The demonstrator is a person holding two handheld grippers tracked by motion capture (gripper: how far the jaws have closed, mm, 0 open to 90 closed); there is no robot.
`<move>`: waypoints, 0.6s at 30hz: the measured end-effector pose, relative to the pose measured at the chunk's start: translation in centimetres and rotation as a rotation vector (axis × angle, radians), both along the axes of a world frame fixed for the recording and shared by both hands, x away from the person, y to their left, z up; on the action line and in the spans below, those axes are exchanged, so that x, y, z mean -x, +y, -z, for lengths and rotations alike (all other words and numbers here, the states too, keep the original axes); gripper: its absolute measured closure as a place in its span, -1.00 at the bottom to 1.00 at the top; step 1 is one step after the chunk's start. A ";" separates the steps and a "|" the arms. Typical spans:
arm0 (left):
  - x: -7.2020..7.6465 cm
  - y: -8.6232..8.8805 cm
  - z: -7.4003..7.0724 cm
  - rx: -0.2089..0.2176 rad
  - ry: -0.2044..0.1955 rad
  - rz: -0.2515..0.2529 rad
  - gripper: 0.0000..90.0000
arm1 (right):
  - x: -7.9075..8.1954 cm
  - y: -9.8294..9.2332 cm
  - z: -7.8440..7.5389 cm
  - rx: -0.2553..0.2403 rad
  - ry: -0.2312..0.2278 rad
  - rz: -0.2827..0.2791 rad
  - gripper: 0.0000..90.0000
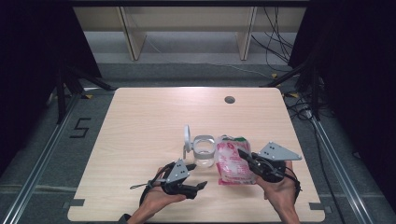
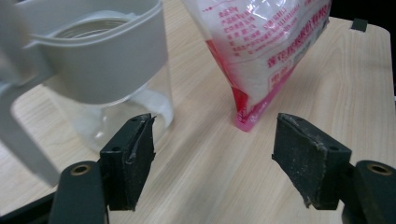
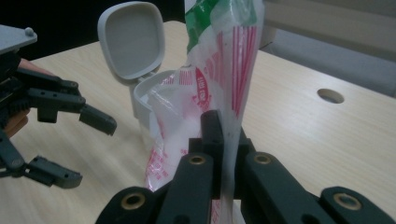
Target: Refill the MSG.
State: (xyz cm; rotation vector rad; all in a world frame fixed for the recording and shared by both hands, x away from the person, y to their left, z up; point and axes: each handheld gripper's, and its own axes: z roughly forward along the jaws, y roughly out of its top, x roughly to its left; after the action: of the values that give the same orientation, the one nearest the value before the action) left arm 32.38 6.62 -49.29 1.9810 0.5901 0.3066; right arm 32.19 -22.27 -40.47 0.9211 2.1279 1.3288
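Wooden bench, near half: bag of white grains pinched thin in closed right gripper, risks slipping or spilling beside open-lidded clear jar. Left gripper gapes empty near jar, could knock it over.

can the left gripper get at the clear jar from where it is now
Probably yes: the left gripper is open, empty and beside the jar, with bare table between. The bag in the right gripper sits on the jar's far side.

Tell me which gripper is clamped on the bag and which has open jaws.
The right gripper is clamped on the red-and-white bag, jaws pinching the film. The left gripper has open jaws with nothing between them, beside the clear container.
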 end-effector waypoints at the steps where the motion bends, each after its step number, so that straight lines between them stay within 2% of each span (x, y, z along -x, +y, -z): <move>1: -0.1 -0.3 0.0 -0.008 -0.001 0.006 -0.36 | -0.1 0.0 -0.1 0.001 -0.033 0.004 1.00; 3: -0.2 -1.1 0.2 -0.001 0.002 0.012 -0.35 | 0.1 0.0 -0.3 -0.017 -0.007 0.032 1.00; 4: -0.3 -1.5 0.3 -0.009 -0.002 0.011 -0.35 | 0.0 -0.2 -0.4 -0.015 -0.020 0.034 1.00; 5: -0.3 -2.0 0.4 0.005 0.005 0.012 -0.35 | 0.0 -0.1 -0.5 -0.018 -0.005 0.037 1.00; 7: -0.4 -3.0 0.6 0.009 0.003 0.020 -0.35 | -0.1 -0.2 -0.6 -0.010 -0.017 0.036 1.00; 8: -0.4 -3.3 0.6 -0.013 -0.004 0.021 -0.35 | -0.3 -0.2 -0.5 -0.019 -0.028 0.045 1.00; 10: -0.3 -4.3 0.7 0.002 0.001 0.023 -0.35 | -0.3 -0.4 -0.8 -0.018 -0.024 0.054 1.00; 11: -0.3 -4.7 0.8 0.005 0.000 0.032 -0.35 | -0.2 -0.4 -0.9 -0.016 -0.008 0.052 1.00; 12: -0.4 -5.0 0.8 -0.018 -0.012 0.027 -0.35 | -0.2 -0.4 -1.1 -0.005 -0.015 0.046 1.00; 14: -0.3 -5.7 1.1 -0.002 -0.006 0.010 -0.35 | 0.0 -0.2 -1.6 -0.005 -0.014 0.051 1.00; 15: -0.3 -6.0 1.1 -0.008 -0.011 0.009 -0.35 | -0.2 -0.3 -1.8 -0.001 -0.047 0.044 1.00; 17: -0.4 -6.6 1.2 -0.005 -0.011 0.004 -0.35 | 0.0 -0.2 -2.4 -0.012 -0.033 0.042 1.00; 18: -0.4 -6.9 1.3 0.015 -0.004 -0.004 -0.35 | 0.0 -0.3 -2.8 -0.007 -0.034 0.033 1.00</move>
State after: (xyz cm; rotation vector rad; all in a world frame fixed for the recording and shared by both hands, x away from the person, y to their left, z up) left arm 32.81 -0.28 -50.60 1.9640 0.5923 0.3080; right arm 32.17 -22.55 -37.72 0.9253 2.0749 1.3273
